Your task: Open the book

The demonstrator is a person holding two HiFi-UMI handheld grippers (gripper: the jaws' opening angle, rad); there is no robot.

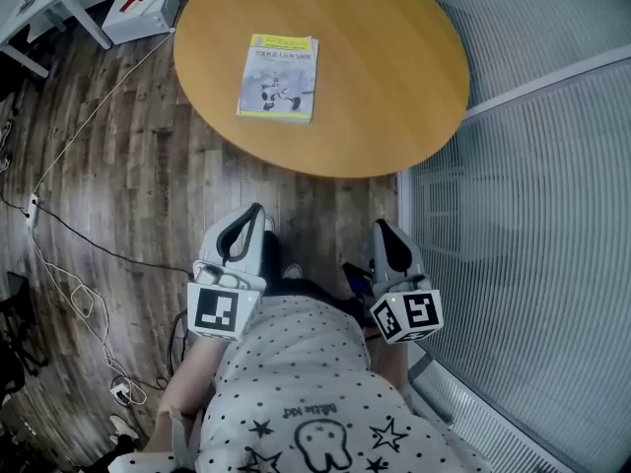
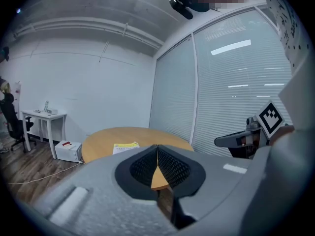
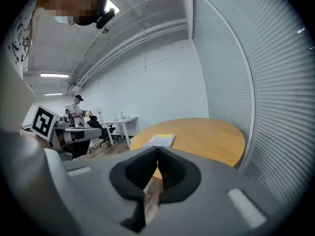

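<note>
The approach is in hand: the closed yellow-and-white paperback book [image 1: 279,77] lies on the round wooden table [image 1: 394,87], well ahead of the grey left gripper [image 1: 251,217] and right gripper [image 1: 385,229], whose 2 pairs of jaws are pressed together and empty, so they must next reach its cover edge.

The person wears a white shirt [image 1: 296,382] printed with black dots, stars and a cartoon outline. The left gripper [image 1: 253,213] and right gripper [image 1: 384,229] have light grey shells and black ribbed pads [image 2: 142,168] lining their 2 jaws. The left cube [image 1: 222,310] and right cube [image 1: 409,315] bear black-and-white square markers.
</note>
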